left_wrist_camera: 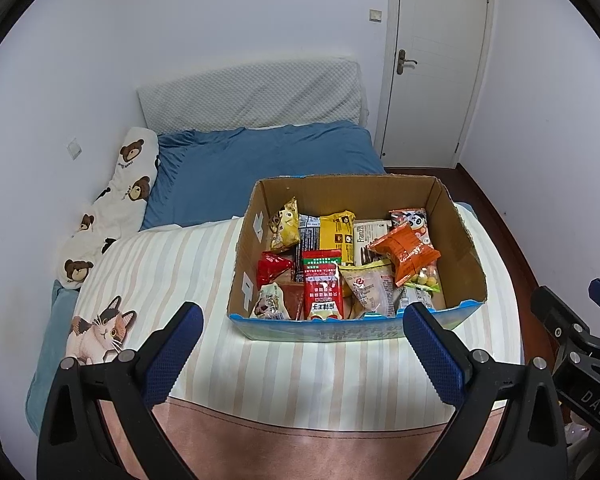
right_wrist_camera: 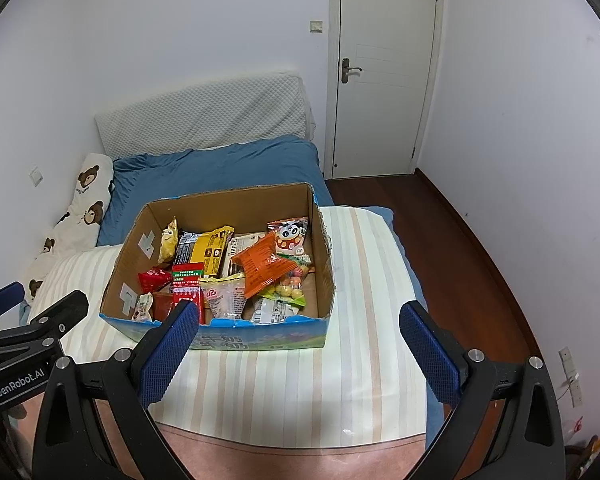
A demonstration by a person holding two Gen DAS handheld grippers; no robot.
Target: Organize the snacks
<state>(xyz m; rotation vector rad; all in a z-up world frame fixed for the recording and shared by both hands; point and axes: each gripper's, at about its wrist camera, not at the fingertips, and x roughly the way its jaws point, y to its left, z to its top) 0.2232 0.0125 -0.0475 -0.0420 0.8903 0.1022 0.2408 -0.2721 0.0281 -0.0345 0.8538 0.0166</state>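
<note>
My left hand-held gripper (left_wrist_camera: 302, 322) and right hand-held gripper (right_wrist_camera: 298, 320) hover spread and empty before the cardboard box (left_wrist_camera: 462, 240) on the bed (left_wrist_camera: 180, 264). The snacks (left_wrist_camera: 340, 264) lie jumbled inside; I judge this fits sorting underway or finished.

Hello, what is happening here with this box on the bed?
A person holds a hand-held gripper in each hand over a striped blanket. The left hand-held gripper and right hand-held gripper are both open and hold nothing. In front of them sits an open brown cardboard box full of mixed snack packets, such as an orange crinkled packet. Nothing is gripped.
</note>
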